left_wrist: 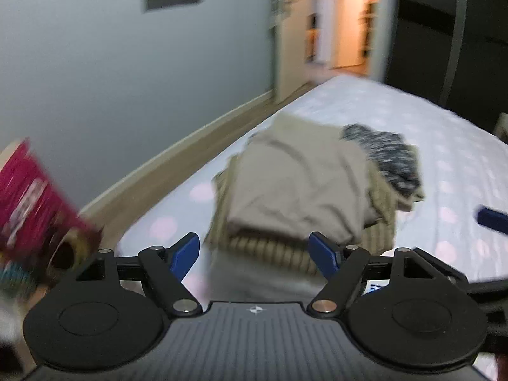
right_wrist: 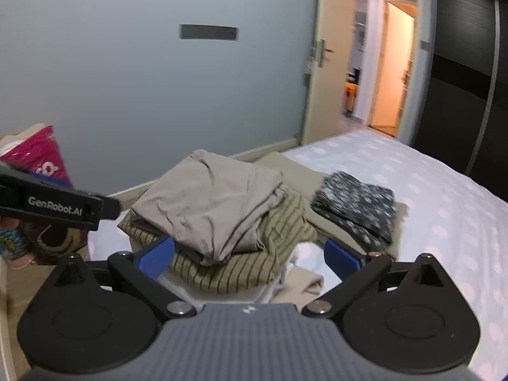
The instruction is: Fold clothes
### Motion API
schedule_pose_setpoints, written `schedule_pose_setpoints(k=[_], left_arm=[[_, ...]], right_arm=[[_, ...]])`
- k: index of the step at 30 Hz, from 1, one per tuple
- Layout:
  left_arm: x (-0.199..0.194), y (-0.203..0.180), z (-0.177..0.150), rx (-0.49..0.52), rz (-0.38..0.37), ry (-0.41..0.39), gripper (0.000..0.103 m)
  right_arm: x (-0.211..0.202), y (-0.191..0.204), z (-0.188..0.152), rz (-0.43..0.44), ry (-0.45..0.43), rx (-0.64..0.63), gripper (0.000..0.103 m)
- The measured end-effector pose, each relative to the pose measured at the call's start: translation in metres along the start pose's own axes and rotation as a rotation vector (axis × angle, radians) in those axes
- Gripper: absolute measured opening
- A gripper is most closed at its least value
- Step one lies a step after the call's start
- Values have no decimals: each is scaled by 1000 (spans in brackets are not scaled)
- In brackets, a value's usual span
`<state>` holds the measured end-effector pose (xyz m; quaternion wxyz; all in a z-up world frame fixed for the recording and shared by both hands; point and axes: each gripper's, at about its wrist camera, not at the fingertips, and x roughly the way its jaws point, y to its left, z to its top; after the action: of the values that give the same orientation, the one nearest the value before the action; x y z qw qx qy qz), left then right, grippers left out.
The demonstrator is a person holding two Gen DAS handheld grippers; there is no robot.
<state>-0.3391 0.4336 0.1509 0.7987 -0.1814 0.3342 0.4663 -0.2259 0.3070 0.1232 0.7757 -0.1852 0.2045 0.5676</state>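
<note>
A folded beige garment tops a stack on the bed, lying on an olive striped garment with pale folded pieces under it. To the right, a dark patterned folded garment rests on another beige piece. My right gripper stands open just in front of the stack, with nothing pressed between its blue pads. In the blurred left wrist view the same beige garment lies ahead of my left gripper, which is open and holds nothing. The striped garment shows between its fingers, untouched.
The bed sheet is white with pale dots and runs right and back. A pink printed bag stands at the left by the grey wall. An open door and a dark wardrobe lie behind. The left tool's black housing juts in from the left.
</note>
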Motion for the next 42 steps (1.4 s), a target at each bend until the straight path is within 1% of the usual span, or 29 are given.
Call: schedule_pose_setpoints(k=[4, 8, 13, 19, 27, 31, 42], left_arm=[[-12, -3, -13, 15, 38, -20, 75], [-17, -5, -20, 22, 60, -4, 75], [-24, -9, -17, 28, 75, 1, 75], [-30, -14, -11, 41, 92, -18, 76], [-28, -11, -12, 10, 65, -6, 76], [-28, -12, -13, 21, 85, -6, 76], [-30, -15, -14, 26, 82, -10, 76]], right_arm=[[-7, 8, 3, -42, 61, 54, 102], [-22, 7, 1, -32, 41, 73, 102], [-29, 5, 2, -33, 36, 89, 102], [-35, 7, 5, -31, 26, 94, 102], [-37, 11, 5, -35, 27, 80, 102], [-38, 14, 4, -35, 28, 72, 102], [-39, 16, 3, -42, 31, 69, 102]])
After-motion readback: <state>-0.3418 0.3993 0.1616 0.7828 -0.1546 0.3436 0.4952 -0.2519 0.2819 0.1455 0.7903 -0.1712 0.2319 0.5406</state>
